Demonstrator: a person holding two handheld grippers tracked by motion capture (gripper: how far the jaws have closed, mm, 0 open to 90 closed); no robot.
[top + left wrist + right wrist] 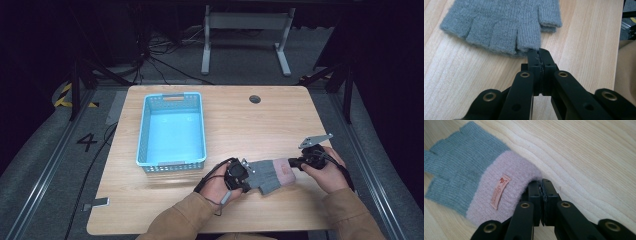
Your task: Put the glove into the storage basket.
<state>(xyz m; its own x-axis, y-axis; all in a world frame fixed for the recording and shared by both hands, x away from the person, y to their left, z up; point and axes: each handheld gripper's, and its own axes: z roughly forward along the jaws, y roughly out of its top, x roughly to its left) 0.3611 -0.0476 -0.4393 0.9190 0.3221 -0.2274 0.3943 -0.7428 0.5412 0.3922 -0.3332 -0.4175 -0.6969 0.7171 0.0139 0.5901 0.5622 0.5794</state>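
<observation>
A grey fingerless glove (270,175) with a pink cuff lies flat on the wooden table (225,125), near its front right. My left gripper (248,171) is shut, its tips pinching the edge of one finger stub of the glove (499,22) in the left gripper (539,51) view. My right gripper (294,162) is shut on the rim of the pink cuff (506,192); in the right gripper (541,181) view the fluffy edge curls over the tips. A small label (500,191) is sewn on the cuff. The glove (456,175) stretches between both grippers.
A light blue plastic basket (141,135) stands on the left half of the table with nothing inside. A round cable hole (255,99) sits near the far edge. A small grey tag (96,203) lies at the front left corner.
</observation>
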